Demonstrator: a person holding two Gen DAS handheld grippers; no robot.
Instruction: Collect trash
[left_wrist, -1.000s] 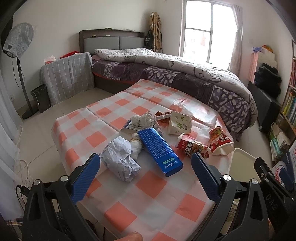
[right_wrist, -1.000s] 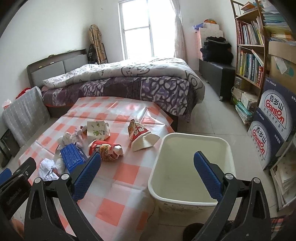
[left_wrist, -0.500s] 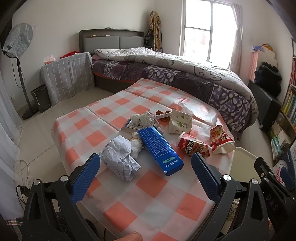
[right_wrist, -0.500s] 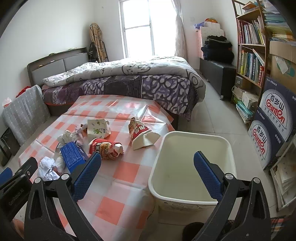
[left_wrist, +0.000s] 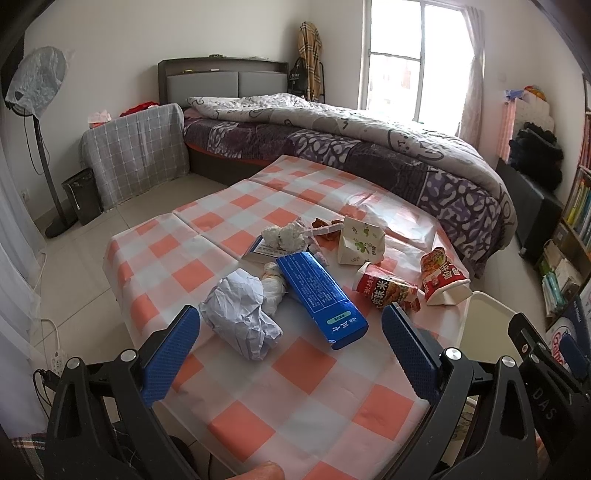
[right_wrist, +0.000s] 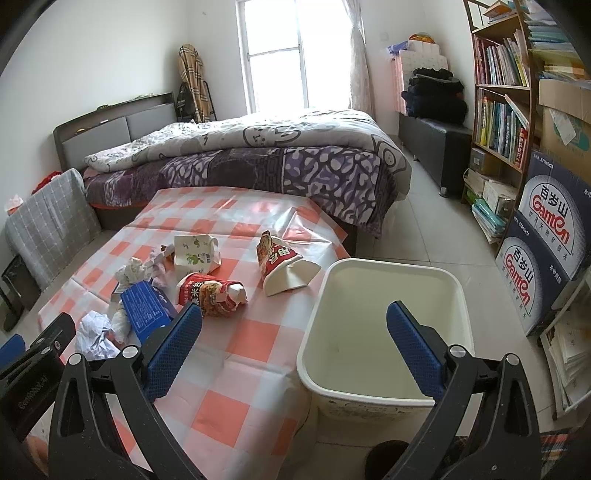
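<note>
my left tool (left_wrist: 290, 330) and right tool (right_wrist: 294, 334) spread, empty | trash on bench (left_wrist: 310, 373): paper ball (left_wrist: 240, 317) 11 o'clock of left tool, bin (right_wrist: 384, 328) under right | risk: ball squashes, slips out

White walls, pale tiled floor (right_wrist: 436, 221). Bed (left_wrist: 369, 147) with grey padded headboard (left_wrist: 221, 79) against far wall, patterned grey duvet over purple sheet. Tall window (right_wrist: 275, 51) behind bed, bright daylight, sheer curtain (right_wrist: 360, 66) at its right. Plaid coat (left_wrist: 312, 55) hanging in the corner. Standing fan (left_wrist: 35, 85) under a plastic cover at far left; grey checked cloth (left_wrist: 136, 147) draped over something beside the bed. Bookshelf (right_wrist: 502, 96) packed along right wall, stacked cartons (right_wrist: 546, 236) beside it, dark bench (right_wrist: 432, 136) with folded black clothes.
</note>
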